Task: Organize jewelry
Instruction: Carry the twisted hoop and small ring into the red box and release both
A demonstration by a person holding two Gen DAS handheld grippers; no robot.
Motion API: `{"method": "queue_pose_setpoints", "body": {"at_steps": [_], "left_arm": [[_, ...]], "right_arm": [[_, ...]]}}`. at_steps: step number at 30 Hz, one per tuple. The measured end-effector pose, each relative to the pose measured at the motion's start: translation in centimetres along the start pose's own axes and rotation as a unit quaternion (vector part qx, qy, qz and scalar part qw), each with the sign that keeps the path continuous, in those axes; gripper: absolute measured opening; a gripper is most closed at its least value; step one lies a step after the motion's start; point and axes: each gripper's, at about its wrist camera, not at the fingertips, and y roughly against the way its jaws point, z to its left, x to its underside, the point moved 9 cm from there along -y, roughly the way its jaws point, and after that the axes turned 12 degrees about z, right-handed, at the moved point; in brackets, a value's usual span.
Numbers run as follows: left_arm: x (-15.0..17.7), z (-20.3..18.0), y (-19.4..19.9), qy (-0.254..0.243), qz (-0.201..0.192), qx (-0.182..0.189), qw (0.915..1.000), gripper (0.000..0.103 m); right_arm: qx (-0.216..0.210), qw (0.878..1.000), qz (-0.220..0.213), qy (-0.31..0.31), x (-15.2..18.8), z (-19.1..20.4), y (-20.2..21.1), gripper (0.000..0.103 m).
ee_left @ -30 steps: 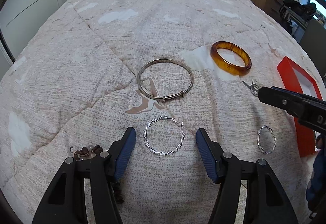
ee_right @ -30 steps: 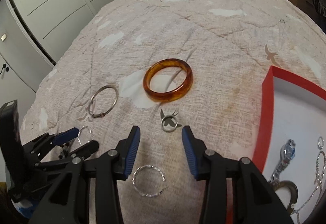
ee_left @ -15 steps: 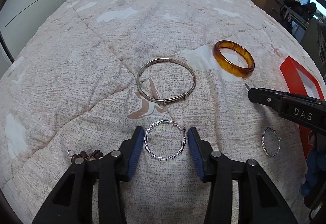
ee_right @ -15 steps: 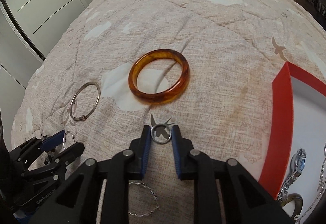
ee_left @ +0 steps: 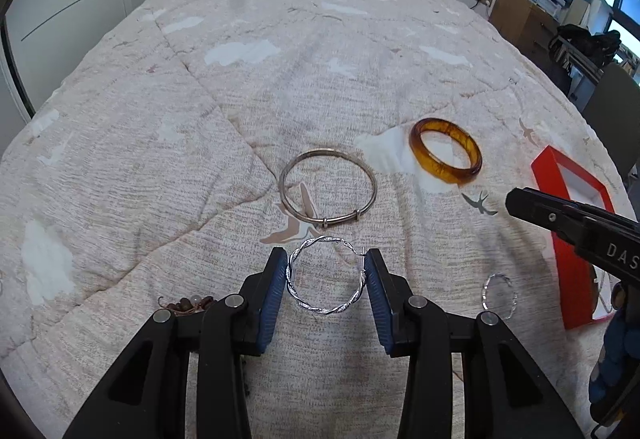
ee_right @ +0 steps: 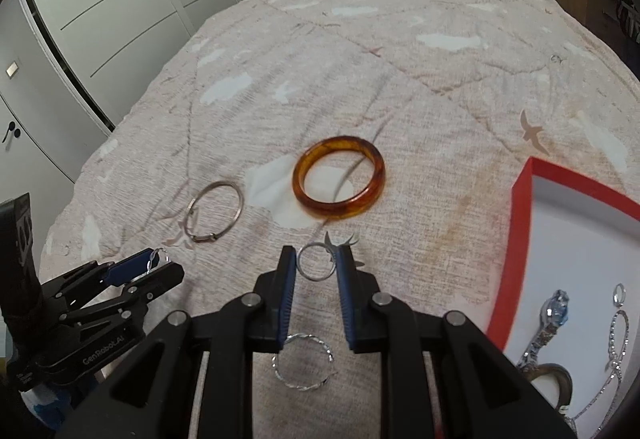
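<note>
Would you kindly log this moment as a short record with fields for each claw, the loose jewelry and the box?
left claw: shut on the twisted silver hoop
right claw: shut on the small silver ring
loose on bedspread: amber bangle, plain silver bangle, second twisted hoop, brown beads
red box: on the right, open, already holding silver pieces

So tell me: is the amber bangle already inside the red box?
No, the amber bangle lies on the quilt, left of the red box.
</note>
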Motion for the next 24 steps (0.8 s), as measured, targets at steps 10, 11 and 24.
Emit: {"method": "queue_pose_setpoints", "body": {"at_steps": [10,11,24], "left_arm": [[-1.2,-4.6,3.9,-0.023,-0.028,0.015,0.9992,0.040],[-1.3,-5.6,4.1,-0.027,-0.029,0.021,0.9990,0.039],[-2.3,-20.5,2.9,-0.103,-0.019,0.082,0.9911,0.039]], "right_arm": [[0.006,0.999,-0.038,-0.002,1.2,-2.5,6.4,0.019],[0.009,0.999,-0.040,-0.005,1.4,-3.1,7.0,0.019],[0.074,0.994,-0.043,-0.064,3.8,-16.8,10.9,0.019]]}}
